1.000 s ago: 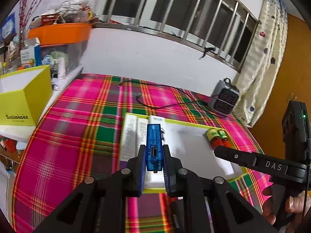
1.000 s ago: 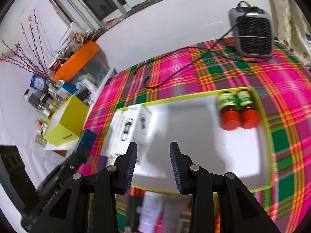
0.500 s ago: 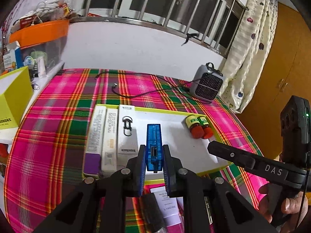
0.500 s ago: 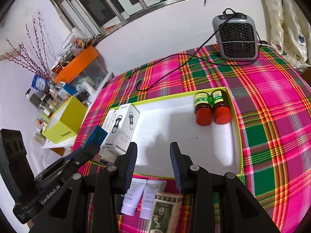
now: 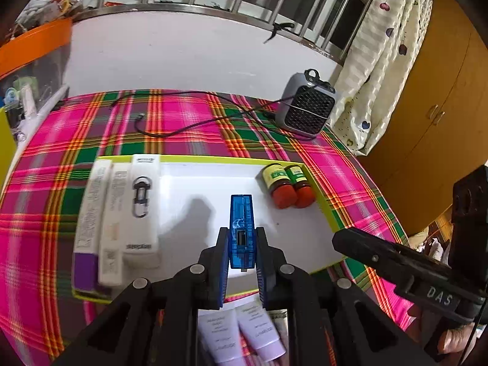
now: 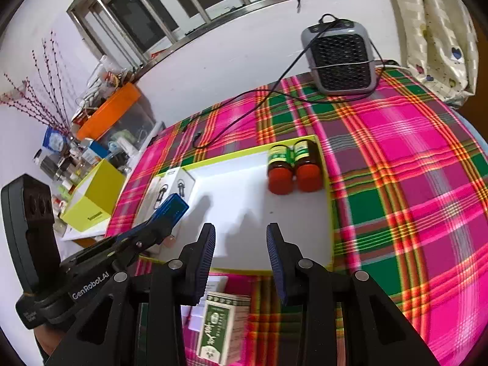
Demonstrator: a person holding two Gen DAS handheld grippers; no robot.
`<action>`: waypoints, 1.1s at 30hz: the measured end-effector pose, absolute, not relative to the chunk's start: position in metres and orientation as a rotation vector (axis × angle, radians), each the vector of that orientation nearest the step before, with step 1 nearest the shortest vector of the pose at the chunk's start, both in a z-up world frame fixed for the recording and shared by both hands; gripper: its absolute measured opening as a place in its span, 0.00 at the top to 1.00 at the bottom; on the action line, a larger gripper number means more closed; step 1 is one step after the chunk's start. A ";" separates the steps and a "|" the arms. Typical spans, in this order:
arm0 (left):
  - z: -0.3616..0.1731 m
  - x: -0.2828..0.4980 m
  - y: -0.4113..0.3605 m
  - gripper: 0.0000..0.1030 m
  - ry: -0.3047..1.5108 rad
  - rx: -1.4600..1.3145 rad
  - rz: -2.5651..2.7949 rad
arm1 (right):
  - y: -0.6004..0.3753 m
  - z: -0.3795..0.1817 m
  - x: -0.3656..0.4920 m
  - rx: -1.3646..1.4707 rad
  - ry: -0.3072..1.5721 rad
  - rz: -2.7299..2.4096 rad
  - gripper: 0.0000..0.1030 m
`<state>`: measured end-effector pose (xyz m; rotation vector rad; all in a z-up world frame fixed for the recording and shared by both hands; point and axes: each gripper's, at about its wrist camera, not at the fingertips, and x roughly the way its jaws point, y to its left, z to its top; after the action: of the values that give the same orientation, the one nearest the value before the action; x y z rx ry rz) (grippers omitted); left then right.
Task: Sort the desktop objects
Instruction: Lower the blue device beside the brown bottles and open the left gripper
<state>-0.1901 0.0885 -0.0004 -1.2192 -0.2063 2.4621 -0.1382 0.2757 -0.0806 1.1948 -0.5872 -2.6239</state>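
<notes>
left gripper (image 5: 242, 244) clamped translucent blue plastic box (image 5: 242, 228) above white yellow-rimmed tray (image 5: 292, 231) | right gripper (image 6: 241, 244) partly open, empty

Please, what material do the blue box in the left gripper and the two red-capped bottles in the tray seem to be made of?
Blue box: probably hard translucent plastic, glossy; light passes through it and inner parts show.
Two red-capped bottles: dark glossy bodies, glass or plastic, I cannot tell which; caps look like smooth red plastic; green labels probably paper.
Tray: white matte floor, yellow-green rim, perhaps cardboard.
</notes>
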 end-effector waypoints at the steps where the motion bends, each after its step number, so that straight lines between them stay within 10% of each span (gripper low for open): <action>1: -0.001 -0.193 0.090 0.84 -0.206 -1.227 2.458 | 0.278 -0.081 -0.138 1.194 -0.589 -2.629 0.65; 33: -0.039 -0.278 0.143 0.84 -0.256 -1.414 2.435 | 0.315 -0.088 -0.133 1.181 -0.665 -2.665 0.65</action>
<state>-0.2781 0.1433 -0.0386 -1.4144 -0.2562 2.4346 -0.1334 0.3155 -0.0885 1.1812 -0.6651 -2.6646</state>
